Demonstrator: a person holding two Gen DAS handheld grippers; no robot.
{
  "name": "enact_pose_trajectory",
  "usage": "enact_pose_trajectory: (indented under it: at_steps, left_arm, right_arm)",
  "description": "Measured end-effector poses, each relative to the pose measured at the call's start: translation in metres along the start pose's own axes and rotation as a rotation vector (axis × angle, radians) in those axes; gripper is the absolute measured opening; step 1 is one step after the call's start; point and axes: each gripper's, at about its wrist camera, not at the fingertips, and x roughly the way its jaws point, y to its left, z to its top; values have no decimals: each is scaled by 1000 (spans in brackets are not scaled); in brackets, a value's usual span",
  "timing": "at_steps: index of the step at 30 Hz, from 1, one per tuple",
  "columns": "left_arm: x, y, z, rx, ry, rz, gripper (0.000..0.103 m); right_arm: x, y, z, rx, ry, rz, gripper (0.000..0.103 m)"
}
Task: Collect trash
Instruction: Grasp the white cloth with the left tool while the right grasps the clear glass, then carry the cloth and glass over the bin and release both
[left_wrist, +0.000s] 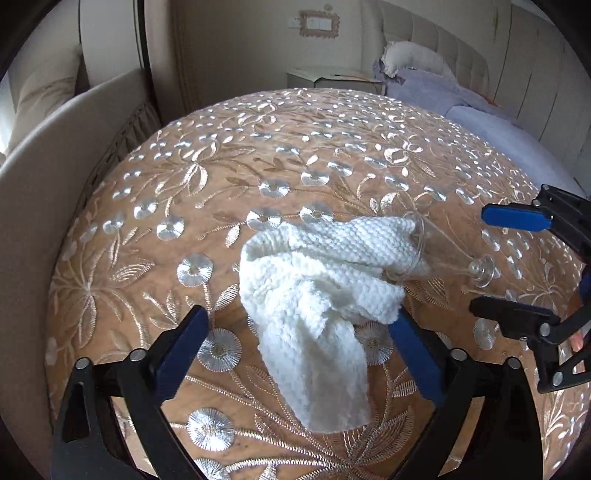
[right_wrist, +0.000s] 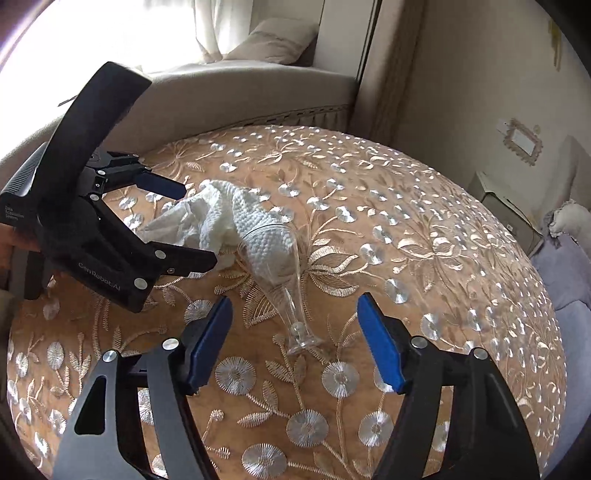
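Tissue (left_wrist: 314, 295) stuffs a toppled glass (right_wrist: 280, 273); both tools (left_wrist: 299, 354) (right_wrist: 295, 339) gape empty, the cushion (right_wrist: 273, 40) visible only rightward.

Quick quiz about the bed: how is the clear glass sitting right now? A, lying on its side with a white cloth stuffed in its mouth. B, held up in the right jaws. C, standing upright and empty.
A: the glass lies on its side on the bedspread with the white cloth tucked into its mouth, no jaws touching it.
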Motion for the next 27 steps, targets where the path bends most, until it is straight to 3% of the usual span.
enact_pose_trajectory:
  at_steps: [2,4,6,9,10,16,21,27]
  left_arm:
    - [-2,-1,1,14,-14,-4,77]
    - [-2,-2,2,24,-17,-5,71]
    - [-4,-4,1,41,-24,-9,57]
    - [-7,-3,3,39,-39,6,41]
    - [-11,-1,3,25,-47,3,41]
    - [-56,-5,-1,4,-144,0,41]
    - [-90,-18,-5,25,-203,-11,27]
    - [-109,-33,-9,20,-246,-68,12]
  right_arm:
    - [11,-2,1,-1,19,32,69]
    - [20,-5,2,2,33,58,69]
    - [28,-8,4,7,56,91,65]
    - [33,-10,8,34,67,169,40]
    - [33,-10,10,33,67,149,31]
    - [19,-3,6,47,45,117,31]
    - [-29,-5,4,126,-70,136,31]
    - [-93,3,-8,150,-170,89,31]
